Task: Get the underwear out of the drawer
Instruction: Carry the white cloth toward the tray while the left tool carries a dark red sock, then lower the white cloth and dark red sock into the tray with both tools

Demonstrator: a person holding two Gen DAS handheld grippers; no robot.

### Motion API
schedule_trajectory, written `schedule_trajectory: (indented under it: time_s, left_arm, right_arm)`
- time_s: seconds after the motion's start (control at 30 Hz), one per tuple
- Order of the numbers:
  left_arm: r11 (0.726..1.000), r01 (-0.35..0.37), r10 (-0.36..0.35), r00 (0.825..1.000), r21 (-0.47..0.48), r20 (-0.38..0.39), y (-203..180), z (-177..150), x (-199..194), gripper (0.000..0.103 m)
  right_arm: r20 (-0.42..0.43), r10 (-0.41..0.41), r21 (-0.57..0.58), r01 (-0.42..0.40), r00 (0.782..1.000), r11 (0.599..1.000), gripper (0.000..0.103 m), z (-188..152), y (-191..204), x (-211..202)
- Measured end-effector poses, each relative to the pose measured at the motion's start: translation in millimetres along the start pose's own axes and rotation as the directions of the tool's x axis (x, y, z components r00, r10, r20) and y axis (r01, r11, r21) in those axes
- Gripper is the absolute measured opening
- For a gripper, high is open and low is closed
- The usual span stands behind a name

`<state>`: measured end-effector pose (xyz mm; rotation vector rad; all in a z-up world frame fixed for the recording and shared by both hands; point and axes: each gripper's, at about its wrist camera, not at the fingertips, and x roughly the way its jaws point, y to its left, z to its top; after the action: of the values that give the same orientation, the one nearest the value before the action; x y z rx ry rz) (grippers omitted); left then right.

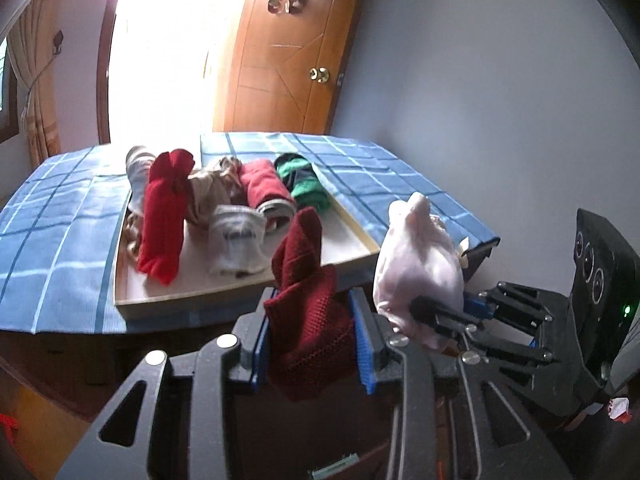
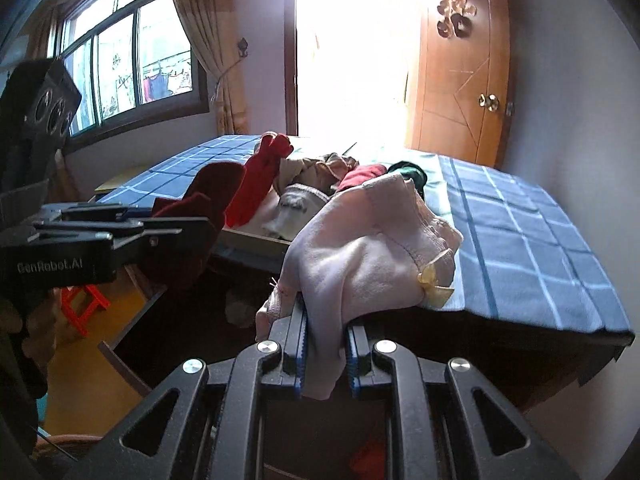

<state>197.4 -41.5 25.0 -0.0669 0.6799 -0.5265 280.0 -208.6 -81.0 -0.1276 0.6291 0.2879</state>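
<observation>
Tray (image 1: 248,292) crowded; blue cloth (image 1: 52,240) bare.

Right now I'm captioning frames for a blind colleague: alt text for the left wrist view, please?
The left gripper clamps dark red underwear, while the right gripper holds a pale pink garment alongside. Behind, a shallow tray of rolled clothes sits on a blue checked cloth.

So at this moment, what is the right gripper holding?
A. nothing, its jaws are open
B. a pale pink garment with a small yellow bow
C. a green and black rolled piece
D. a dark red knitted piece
B: the right gripper has its jaws closed on the pale pink garment with the yellow bow, while the dark red knitted piece sits in the left gripper.
</observation>
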Motion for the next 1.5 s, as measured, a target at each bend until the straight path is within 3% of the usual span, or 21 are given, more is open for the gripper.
schedule_trajectory:
  time_s: [0.33, 0.83, 1.5]
  left_arm:
    - [1.0, -0.022, 0.022, 0.999, -0.002, 0.043, 0, 30, 23, 0.034]
    - [0.992, -0.023, 0.027, 0.999, -0.126, 0.027, 25, 58, 82, 0.034]
    - [0.974, -0.157, 0.157, 0.988, -0.164, -0.012, 47, 62, 140, 0.034]
  right_arm:
    - [0.011, 0.001, -0.023, -0.001, 1.0, 1.0, 0.018, 30, -14, 24]
    - [-0.045, -0.045, -0.08, 0.042, 0.998, 0.996, 0.018, 63, -33, 78]
    - [-0.193, -0.03, -0.117, 0.007, 0.981, 0.993, 0.018, 69, -49, 151]
